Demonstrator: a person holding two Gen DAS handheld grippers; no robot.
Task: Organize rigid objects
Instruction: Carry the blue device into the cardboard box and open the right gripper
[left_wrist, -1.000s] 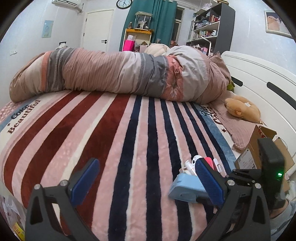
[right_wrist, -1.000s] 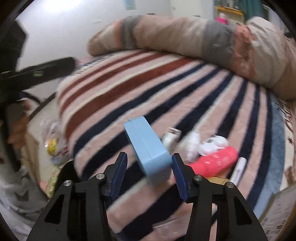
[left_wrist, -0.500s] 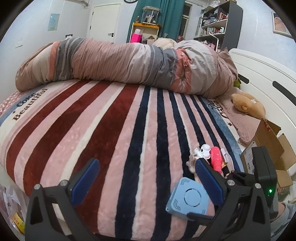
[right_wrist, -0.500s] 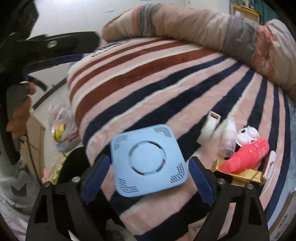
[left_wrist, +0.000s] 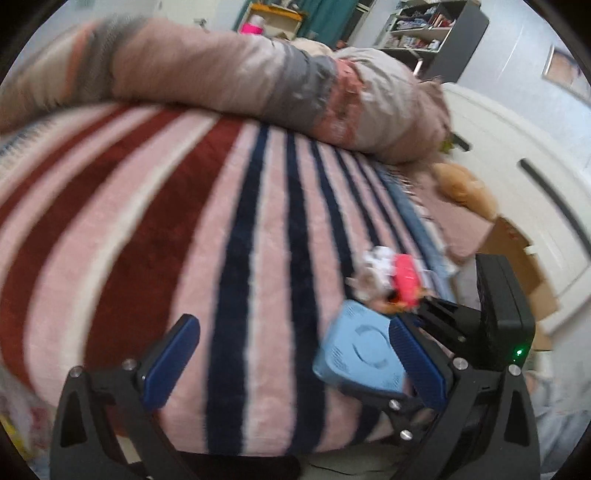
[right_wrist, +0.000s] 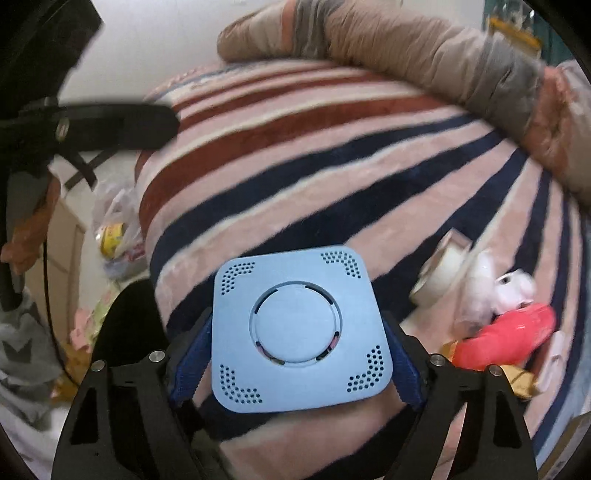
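A light blue square box (right_wrist: 299, 332) with a round lid and dotted corners lies flat on the striped blanket (right_wrist: 332, 155). My right gripper (right_wrist: 295, 358) is shut on the blue box, a pad on each side. The box also shows in the left wrist view (left_wrist: 360, 350), by the right gripper. My left gripper (left_wrist: 291, 365) is open and empty over the bed's near edge. A pile of small items lies right of the box: a pink bottle (right_wrist: 506, 339), white pieces (right_wrist: 491, 291), a tape roll (right_wrist: 439, 277).
A rolled duvet (left_wrist: 240, 81) lies across the far side of the bed. A cardboard box (left_wrist: 517, 258) and a plush toy (left_wrist: 461, 188) sit by the white headboard at right. Bags and clutter (right_wrist: 114, 236) lie on the floor left of the bed.
My right gripper has closed its fingers onto the sides of the blue box, which lay flat between open fingers half a second ago. The left wrist view has dipped lower and blurred.
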